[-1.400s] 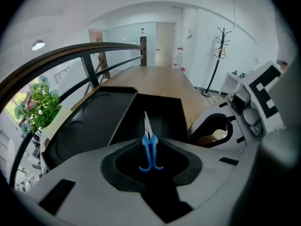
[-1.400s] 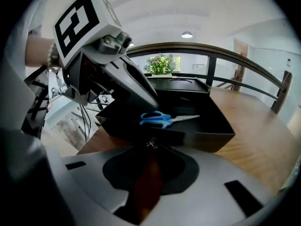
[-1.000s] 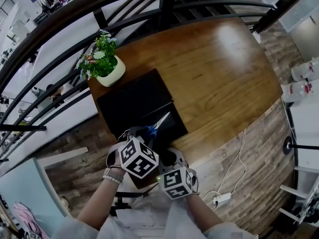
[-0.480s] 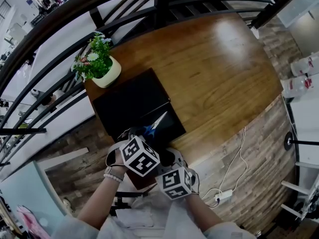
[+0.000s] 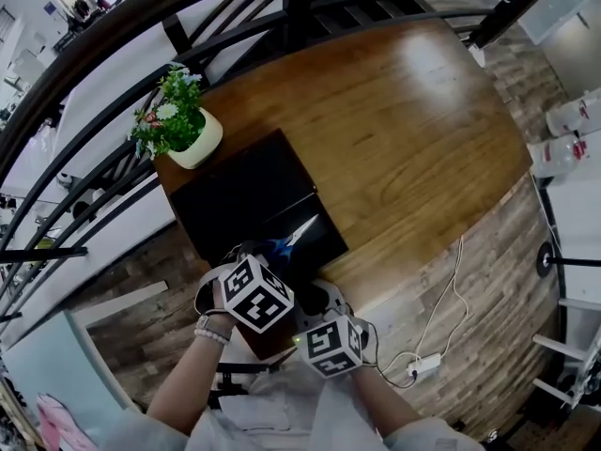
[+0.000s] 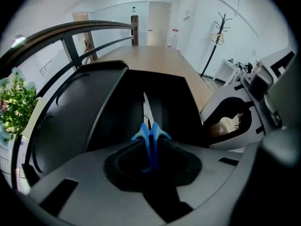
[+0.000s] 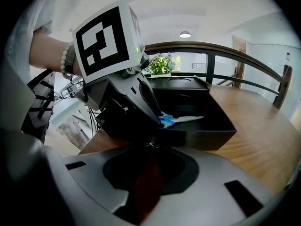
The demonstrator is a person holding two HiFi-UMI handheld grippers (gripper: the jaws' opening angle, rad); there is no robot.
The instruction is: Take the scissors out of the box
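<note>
A dark railing (image 5: 188,7) curves behind the wooden table (image 5: 413,139). A potted plant (image 5: 178,125) sits on its corner, and plank floor (image 5: 488,280) runs alongside.

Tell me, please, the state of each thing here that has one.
box: open, lid folded back flat.
scissors: blades closed, lying inside the box.
left gripper: jaws have just been closing, gripping the scissors' blue handles.
right gripper: jaws slightly apart, nothing between them.
potted plant: upright beside the box.

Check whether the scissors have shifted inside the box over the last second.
No. The scissors sit the same against the box; box and plant pot drifted left together, so the view moved.
</note>
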